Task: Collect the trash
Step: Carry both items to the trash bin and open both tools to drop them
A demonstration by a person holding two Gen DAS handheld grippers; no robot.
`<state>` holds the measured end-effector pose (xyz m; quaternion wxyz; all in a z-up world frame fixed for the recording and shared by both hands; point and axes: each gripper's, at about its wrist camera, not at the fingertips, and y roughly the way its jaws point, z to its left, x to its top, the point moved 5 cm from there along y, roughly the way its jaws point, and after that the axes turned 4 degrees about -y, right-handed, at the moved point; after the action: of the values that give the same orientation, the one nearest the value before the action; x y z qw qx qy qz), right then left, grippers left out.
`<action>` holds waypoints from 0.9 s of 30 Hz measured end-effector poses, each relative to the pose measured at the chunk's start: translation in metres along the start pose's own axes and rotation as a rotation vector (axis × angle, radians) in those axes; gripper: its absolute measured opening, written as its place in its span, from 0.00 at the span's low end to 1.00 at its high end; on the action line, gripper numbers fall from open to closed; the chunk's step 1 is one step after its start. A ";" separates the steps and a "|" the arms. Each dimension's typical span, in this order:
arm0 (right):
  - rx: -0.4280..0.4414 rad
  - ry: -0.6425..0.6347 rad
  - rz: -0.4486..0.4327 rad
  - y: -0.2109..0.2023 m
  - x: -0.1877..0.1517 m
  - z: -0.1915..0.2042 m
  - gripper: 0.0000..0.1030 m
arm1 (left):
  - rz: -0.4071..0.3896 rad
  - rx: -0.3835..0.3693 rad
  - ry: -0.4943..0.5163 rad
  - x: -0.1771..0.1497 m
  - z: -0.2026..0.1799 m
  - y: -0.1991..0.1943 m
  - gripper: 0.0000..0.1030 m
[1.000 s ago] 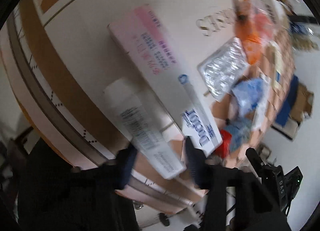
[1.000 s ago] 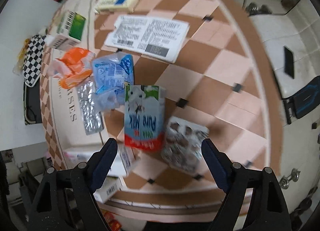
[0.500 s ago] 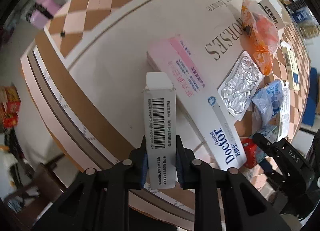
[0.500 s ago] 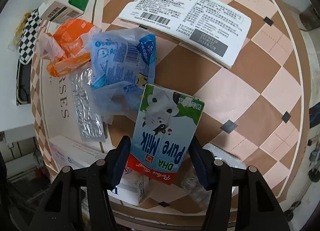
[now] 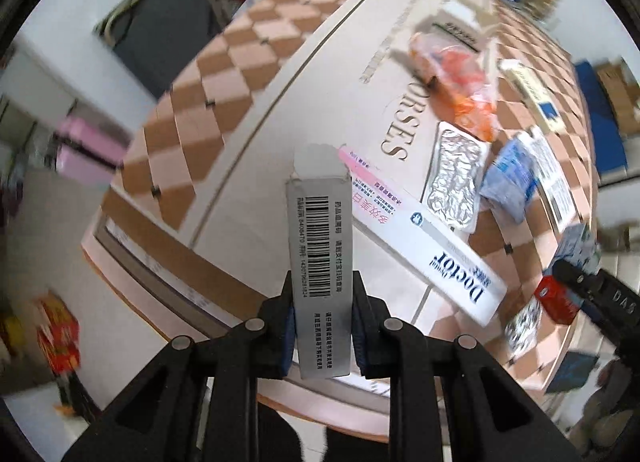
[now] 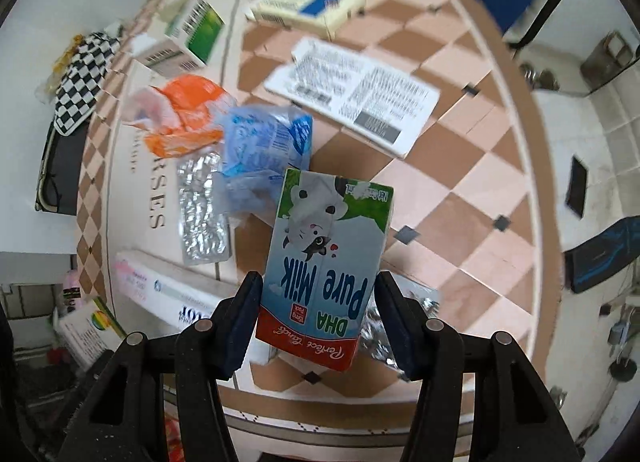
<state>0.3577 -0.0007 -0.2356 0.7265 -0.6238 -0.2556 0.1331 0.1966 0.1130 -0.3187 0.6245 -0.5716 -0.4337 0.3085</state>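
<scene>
My left gripper (image 5: 322, 312) is shut on a narrow grey medicine box (image 5: 320, 262) with a barcode, lifted off the table. My right gripper (image 6: 318, 314) is shut on a blue milk carton (image 6: 326, 258) printed "DHA Pure Milk", held above the checkered table (image 6: 460, 189). More trash lies below: a long white and pink "Doctor" box (image 5: 424, 240), a silver blister pack (image 5: 454, 177), a blue crumpled wrapper (image 6: 266, 141) and an orange wrapper (image 6: 184, 121).
A flat white box with printed text (image 6: 356, 97), a yellowish box (image 6: 308, 5) and a green and white box (image 6: 184, 37) lie farther back. A second blister pack (image 6: 372, 326) lies behind the carton. The table edge (image 5: 160, 274) is near; the floor lies beyond.
The left gripper closed on the grey box and lifted it. The right gripper closed on the milk carton and raised it from the table.
</scene>
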 end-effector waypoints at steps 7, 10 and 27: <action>0.007 0.050 -0.092 -0.053 -0.055 -0.002 0.58 | -0.070 -0.060 0.207 -0.030 0.010 -0.027 0.19; 0.011 0.067 -0.127 -0.072 -0.094 0.009 0.58 | -0.075 -0.091 0.279 -0.045 0.023 -0.038 0.19; 0.060 0.118 -0.039 -0.054 -0.310 0.061 0.58 | 0.078 -0.164 0.414 -0.156 0.102 -0.020 0.19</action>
<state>0.0597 -0.1187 -0.2414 0.7611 -0.6034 -0.2205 0.0896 0.0352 0.0182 -0.3318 0.6391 -0.6880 -0.2974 0.1723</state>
